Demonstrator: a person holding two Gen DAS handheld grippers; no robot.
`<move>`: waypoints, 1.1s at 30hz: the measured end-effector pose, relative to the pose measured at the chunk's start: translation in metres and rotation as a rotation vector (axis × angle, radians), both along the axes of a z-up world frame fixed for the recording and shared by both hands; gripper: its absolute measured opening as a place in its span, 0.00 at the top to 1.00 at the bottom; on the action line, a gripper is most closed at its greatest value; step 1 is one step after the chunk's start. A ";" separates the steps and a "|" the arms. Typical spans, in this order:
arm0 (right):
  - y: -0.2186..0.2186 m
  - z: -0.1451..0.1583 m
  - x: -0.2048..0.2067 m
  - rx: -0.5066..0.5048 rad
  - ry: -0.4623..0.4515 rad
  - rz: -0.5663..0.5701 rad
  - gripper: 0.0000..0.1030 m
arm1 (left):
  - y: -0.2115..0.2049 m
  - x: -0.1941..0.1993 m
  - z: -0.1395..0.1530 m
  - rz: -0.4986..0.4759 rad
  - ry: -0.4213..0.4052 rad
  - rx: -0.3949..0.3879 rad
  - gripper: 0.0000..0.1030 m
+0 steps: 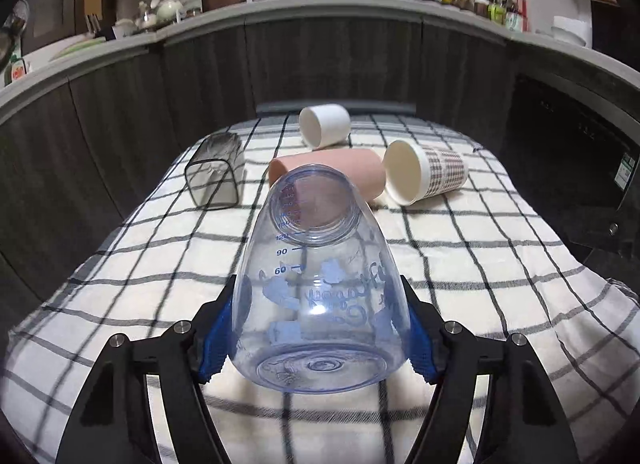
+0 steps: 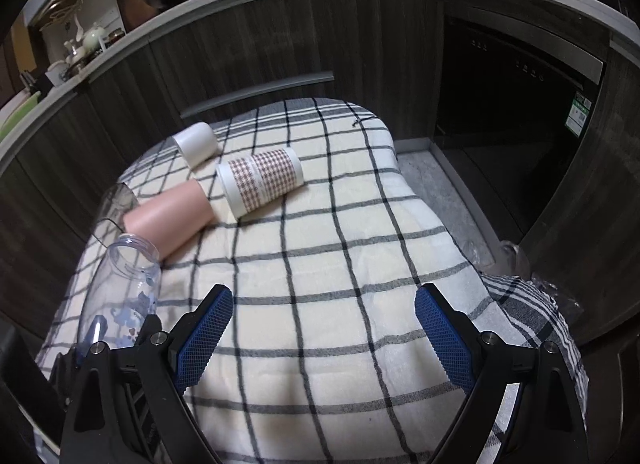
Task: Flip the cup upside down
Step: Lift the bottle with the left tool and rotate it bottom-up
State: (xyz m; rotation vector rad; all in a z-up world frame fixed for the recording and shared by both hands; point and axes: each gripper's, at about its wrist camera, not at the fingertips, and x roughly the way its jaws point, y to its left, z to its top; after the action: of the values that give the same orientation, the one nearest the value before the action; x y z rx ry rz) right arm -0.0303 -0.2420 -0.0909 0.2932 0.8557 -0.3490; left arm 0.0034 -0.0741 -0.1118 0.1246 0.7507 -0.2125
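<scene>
My left gripper (image 1: 320,328) is shut on a clear blue-tinted plastic cup (image 1: 320,284) with blue print and measuring marks. The cup lies along the fingers, its base toward the camera and its open mouth pointing away, above the checked cloth. The same cup (image 2: 120,288) shows at the left edge of the right wrist view. My right gripper (image 2: 324,332) is open and empty over the cloth, to the right of the cup.
On the checked tablecloth (image 1: 460,264) several cups lie on their sides: a pink one (image 1: 340,166), a white checked-pattern one (image 1: 424,176), a plain white one (image 1: 324,124) and a square clear glass (image 1: 216,176). Dark cabinets (image 2: 280,44) and a black appliance (image 2: 512,104) stand behind.
</scene>
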 end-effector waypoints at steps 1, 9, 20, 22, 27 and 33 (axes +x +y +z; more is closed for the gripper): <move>0.000 0.002 0.000 0.011 0.001 0.002 0.10 | 0.002 0.002 0.003 -0.009 0.027 0.008 0.31; 0.001 0.028 0.017 0.116 0.028 0.024 0.10 | 0.015 0.022 0.026 -0.040 0.277 0.053 0.31; 0.000 0.043 0.039 0.231 0.029 0.041 0.10 | 0.007 0.052 0.031 -0.127 0.703 0.136 0.31; -0.003 0.044 0.046 0.269 0.030 0.039 0.10 | 0.005 0.061 0.034 -0.135 0.779 0.138 0.31; -0.013 0.048 0.060 0.334 0.022 0.027 0.10 | 0.001 0.078 0.035 -0.142 0.944 0.174 0.31; -0.018 0.041 0.076 0.370 0.026 0.015 0.10 | -0.003 0.097 0.018 -0.117 1.038 0.254 0.31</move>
State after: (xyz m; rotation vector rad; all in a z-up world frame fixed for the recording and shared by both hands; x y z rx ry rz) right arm 0.0453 -0.2601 -0.0499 0.6263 0.9465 -0.1784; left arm 0.1001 -0.0772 -0.0941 0.3078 1.8076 -0.2922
